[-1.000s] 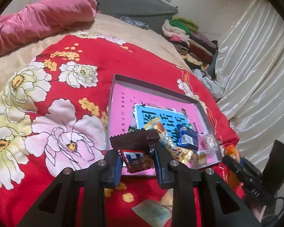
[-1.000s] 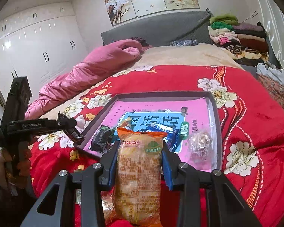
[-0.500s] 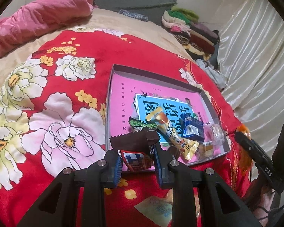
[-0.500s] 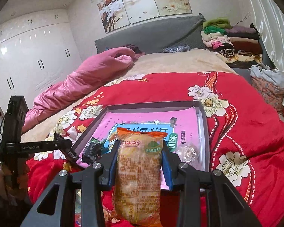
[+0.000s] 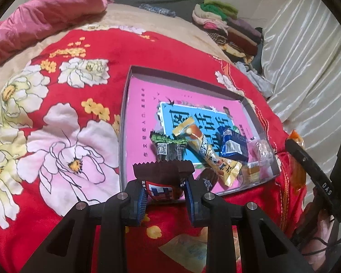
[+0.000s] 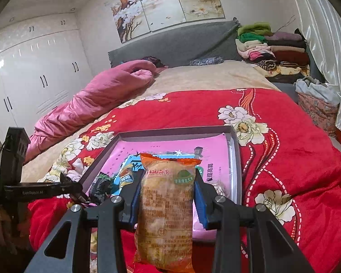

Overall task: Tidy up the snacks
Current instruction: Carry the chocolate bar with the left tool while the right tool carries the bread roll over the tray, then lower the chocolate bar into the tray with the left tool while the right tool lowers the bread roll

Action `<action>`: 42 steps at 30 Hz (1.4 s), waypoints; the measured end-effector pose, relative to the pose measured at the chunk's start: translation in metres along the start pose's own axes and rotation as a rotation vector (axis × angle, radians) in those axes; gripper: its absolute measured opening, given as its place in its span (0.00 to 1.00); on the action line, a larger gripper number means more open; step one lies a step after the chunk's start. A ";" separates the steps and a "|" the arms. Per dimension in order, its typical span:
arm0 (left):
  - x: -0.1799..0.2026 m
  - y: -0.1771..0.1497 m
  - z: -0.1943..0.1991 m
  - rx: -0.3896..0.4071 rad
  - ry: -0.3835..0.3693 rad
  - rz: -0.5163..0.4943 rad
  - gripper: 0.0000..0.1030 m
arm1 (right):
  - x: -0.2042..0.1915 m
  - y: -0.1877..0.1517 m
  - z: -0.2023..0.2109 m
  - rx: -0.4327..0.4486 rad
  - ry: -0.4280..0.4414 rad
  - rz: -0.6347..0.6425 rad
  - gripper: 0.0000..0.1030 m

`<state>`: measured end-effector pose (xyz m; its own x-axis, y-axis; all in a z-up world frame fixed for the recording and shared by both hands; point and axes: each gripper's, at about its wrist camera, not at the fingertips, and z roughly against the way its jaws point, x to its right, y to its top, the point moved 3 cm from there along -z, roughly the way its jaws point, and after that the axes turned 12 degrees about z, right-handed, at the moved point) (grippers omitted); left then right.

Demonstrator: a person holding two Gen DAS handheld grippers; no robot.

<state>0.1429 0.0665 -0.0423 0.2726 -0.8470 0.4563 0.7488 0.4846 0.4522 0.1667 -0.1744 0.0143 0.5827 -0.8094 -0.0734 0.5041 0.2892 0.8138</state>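
Note:
A shallow grey box (image 5: pixel 125 104) with a pink and blue lining lies on the red floral blanket; it also shows in the right wrist view (image 6: pixel 237 159). Several snacks lie at its near end: a dark green packet (image 5: pixel 167 146), a long yellow bar (image 5: pixel 206 150), a blue packet (image 5: pixel 233 144) and clear-wrapped sweets (image 5: pixel 260 150). My left gripper (image 5: pixel 165 194) is shut on a brown and red snack packet (image 5: pixel 162 182), just before the box's near edge. My right gripper (image 6: pixel 167 201) is shut on an orange bread packet (image 6: pixel 167 207), above the box's near edge.
A pink quilt (image 6: pixel 91 104) lies at the bed's left side and folded clothes (image 6: pixel 272 45) are stacked by the grey headboard. More loose packets (image 5: pixel 186 250) lie on the blanket under the grippers. White curtains (image 5: pixel 307 68) hang to the right.
Both grippers have drawn back and up from the box, each still holding its packet. The snacks in the box have not moved.

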 end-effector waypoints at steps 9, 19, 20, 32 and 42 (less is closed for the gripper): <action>0.004 -0.002 -0.006 -0.002 0.004 -0.020 0.28 | 0.004 0.001 -0.015 -0.020 -0.028 0.022 0.39; 0.007 0.003 -0.013 0.000 -0.004 -0.015 0.28 | 0.005 0.000 -0.031 -0.040 -0.031 0.040 0.39; 0.007 0.003 -0.014 -0.001 -0.006 -0.013 0.28 | 0.005 0.000 -0.032 -0.041 -0.031 0.043 0.39; 0.007 0.006 -0.022 -0.005 -0.008 -0.010 0.28 | 0.006 -0.004 -0.051 -0.081 -0.020 0.048 0.39; 0.006 0.006 -0.027 -0.014 0.000 -0.008 0.28 | 0.006 -0.010 -0.058 -0.106 -0.007 0.046 0.39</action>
<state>0.1657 0.0586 -0.0573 0.2660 -0.8510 0.4528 0.7592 0.4744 0.4456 0.2020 -0.1523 -0.0273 0.6026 -0.7973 -0.0330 0.5414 0.3781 0.7510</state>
